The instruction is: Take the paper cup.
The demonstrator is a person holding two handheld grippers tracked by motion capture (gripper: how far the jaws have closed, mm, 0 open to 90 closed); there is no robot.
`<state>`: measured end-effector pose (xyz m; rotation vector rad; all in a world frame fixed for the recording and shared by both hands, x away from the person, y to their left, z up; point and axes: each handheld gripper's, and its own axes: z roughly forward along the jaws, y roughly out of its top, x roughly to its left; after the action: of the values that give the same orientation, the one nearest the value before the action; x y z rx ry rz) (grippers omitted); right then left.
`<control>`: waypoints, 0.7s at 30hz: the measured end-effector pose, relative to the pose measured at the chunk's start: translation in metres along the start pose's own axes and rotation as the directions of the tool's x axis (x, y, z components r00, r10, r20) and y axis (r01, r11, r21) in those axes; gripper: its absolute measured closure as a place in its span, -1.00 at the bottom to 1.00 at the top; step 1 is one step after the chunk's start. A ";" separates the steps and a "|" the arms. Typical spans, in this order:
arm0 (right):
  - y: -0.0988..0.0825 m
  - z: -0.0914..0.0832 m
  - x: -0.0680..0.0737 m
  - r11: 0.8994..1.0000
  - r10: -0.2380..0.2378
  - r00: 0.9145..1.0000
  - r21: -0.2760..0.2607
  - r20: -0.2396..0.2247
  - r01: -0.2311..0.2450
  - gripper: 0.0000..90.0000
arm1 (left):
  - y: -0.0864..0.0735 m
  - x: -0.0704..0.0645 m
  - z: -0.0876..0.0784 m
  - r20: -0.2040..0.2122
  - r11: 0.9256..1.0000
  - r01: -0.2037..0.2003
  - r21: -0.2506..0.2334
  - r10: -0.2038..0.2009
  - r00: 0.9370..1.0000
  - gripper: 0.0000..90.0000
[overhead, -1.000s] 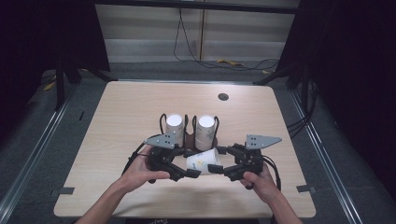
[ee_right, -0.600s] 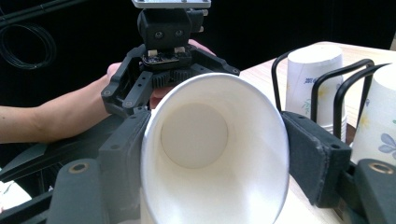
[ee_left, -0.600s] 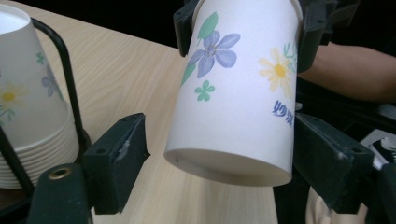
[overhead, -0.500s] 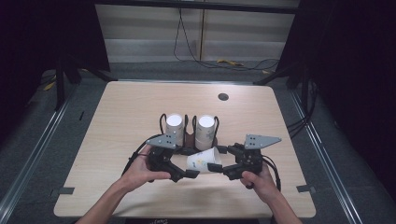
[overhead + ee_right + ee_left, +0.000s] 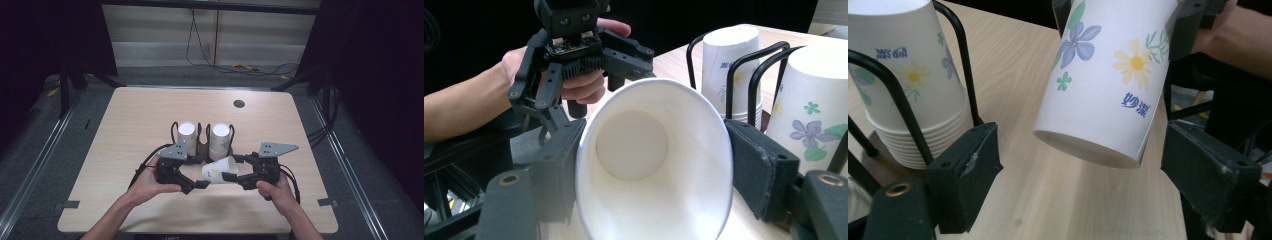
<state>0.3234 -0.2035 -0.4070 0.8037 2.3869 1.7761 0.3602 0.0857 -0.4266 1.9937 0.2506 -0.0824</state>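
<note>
Looking like pale wood-grain laminate, smooth and faintly sheened: the worktop. Showing as thin white paper, matt outside with printed flowers, smooth and plain inside, slightly squashed at the rim: the paper cup. Appearing as the same printed matt paper: the stacked cups. Reading as thin black wire, smooth and a little glossy: the cup rack. Looking like matt black plastic, scuffed pale at the pad edges: the left claw. Seeming the same dull black plastic, with brass-coloured metal eyelets: the right claw. Wearing a flat grey matt plate.
</note>
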 end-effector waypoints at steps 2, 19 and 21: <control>0.000 0.000 -0.001 1.000 0.002 1.000 0.000 0.002 -0.002 -0.37 | 0.000 0.000 0.000 -0.002 1.000 0.005 0.007 -0.005 1.000 -0.65; 0.003 -0.014 -0.009 0.994 -0.029 0.959 0.108 0.281 -0.002 -0.35 | -0.009 0.007 0.001 -0.057 0.997 0.050 0.059 -0.046 0.997 -0.64; 0.002 -0.015 -0.010 0.993 -0.030 0.952 0.115 0.303 -0.006 -0.35 | -0.010 0.008 -0.001 -0.070 0.997 0.055 0.059 -0.051 0.996 -0.64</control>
<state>0.3275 -0.2211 -0.4026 0.9922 2.2959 1.3991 0.3655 0.0916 -0.4365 2.0525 0.3487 -0.0557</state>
